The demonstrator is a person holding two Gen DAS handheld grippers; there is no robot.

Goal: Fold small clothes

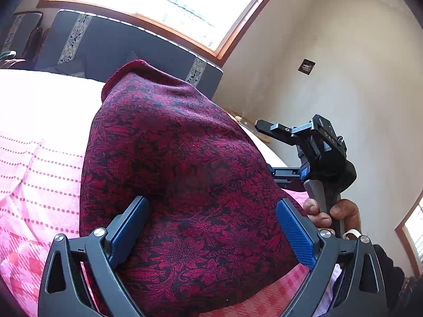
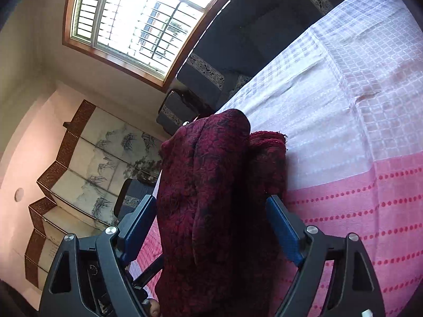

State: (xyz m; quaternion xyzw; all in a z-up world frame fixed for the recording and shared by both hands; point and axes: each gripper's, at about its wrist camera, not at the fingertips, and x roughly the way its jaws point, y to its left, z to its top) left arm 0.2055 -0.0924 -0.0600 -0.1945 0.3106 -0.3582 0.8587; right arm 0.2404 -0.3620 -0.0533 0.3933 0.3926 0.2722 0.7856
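step: mid-fold, judged | maroon patterned garment (image 1: 179, 174) frame centre, on pink bedspread (image 1: 39, 174) | left gripper (image 1: 211, 233) jaws apart, cloth between | right gripper (image 2: 211, 231) jaws apart, cloth between | next: re-grip edge

I am working in a home bedroom. The bed (image 2: 357, 137) is my landmark: it carries a pink-and-white woven cover. At its far end stands a dark padded headboard (image 1: 111, 45) with patterned bands. Above the headboard is a wood-framed window (image 2: 127, 23) with bars. Beside the bed stands a folding screen (image 2: 87, 163) painted with trees, against plain plastered walls (image 1: 330, 66).
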